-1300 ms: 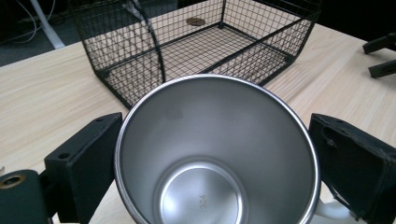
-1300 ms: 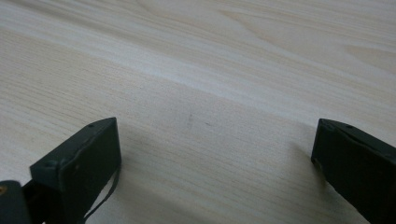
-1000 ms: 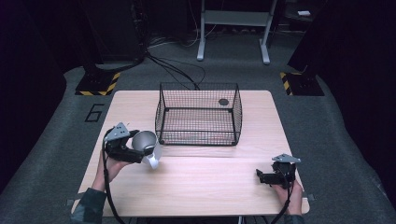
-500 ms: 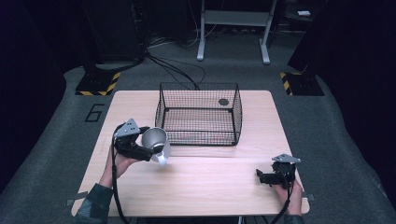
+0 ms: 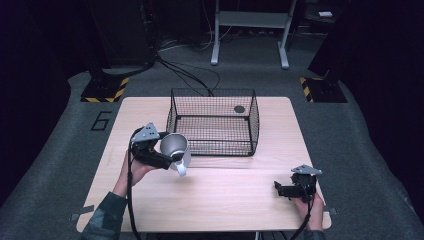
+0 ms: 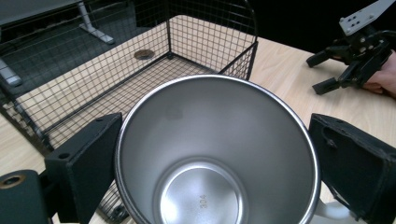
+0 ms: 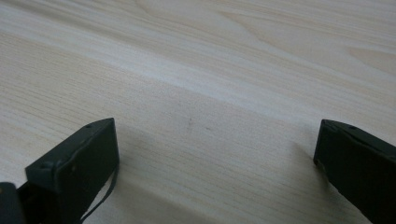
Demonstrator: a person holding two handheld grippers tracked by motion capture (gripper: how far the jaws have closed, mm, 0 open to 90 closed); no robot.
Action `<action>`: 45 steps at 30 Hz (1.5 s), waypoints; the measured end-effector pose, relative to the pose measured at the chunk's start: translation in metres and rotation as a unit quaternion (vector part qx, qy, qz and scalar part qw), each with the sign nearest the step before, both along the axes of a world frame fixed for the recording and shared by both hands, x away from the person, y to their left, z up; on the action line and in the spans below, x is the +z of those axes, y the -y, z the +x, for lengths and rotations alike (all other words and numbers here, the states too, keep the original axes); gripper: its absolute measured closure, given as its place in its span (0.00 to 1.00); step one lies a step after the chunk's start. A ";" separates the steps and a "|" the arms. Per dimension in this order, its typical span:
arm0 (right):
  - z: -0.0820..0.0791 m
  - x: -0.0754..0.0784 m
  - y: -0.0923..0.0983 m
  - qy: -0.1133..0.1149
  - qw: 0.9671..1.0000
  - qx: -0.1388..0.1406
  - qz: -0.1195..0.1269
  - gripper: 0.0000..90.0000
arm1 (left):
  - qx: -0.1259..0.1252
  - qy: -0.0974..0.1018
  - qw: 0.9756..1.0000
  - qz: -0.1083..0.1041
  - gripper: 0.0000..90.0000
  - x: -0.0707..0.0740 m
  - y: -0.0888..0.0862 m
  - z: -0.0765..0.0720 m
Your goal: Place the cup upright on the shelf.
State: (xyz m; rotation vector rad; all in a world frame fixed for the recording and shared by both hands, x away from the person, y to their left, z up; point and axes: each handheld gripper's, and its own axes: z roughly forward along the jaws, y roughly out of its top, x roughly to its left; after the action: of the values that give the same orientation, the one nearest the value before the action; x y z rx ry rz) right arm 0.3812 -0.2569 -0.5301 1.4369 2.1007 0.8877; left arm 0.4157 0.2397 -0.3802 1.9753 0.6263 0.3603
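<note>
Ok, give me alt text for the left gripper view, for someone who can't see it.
A steel mug, empty and seen from above its mouth, sits clamped between the left gripper's two black jaws. Behind it stands a black wire basket on the wooden table, with the right gripper farther off.

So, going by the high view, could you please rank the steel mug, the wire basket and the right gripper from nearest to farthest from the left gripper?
1. Steel mug: between the left gripper's jaws.
2. Wire basket: just beyond, table's middle.
3. Right gripper: far across, near edge.
</note>
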 end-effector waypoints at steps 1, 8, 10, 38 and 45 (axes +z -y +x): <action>0.000 0.000 0.000 0.000 1.000 0.000 0.000 0.00 | -0.002 0.001 1.000 -0.001 0.07 0.001 0.002 0.001; 0.000 0.000 0.000 -0.001 1.000 0.000 0.001 0.00 | -0.012 0.002 1.000 0.001 0.07 0.008 0.012 0.008; 0.000 0.000 0.000 -0.001 1.000 0.000 0.001 0.00 | -0.013 0.001 1.000 0.002 0.07 0.010 0.014 0.010; 0.000 0.000 0.000 0.000 1.000 -0.001 0.001 0.00 | -0.023 0.013 1.000 -0.007 0.07 0.040 0.047 0.048; 0.000 0.000 -0.001 -0.001 1.000 -0.002 0.002 0.00 | -0.017 0.010 1.000 -0.005 0.07 0.042 0.054 0.060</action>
State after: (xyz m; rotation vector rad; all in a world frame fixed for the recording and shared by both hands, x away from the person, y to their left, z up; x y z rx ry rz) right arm 0.3809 -0.2563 -0.5301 1.4432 2.0991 0.8894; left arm 0.4760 0.1859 -0.3386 1.9687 0.5807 0.3549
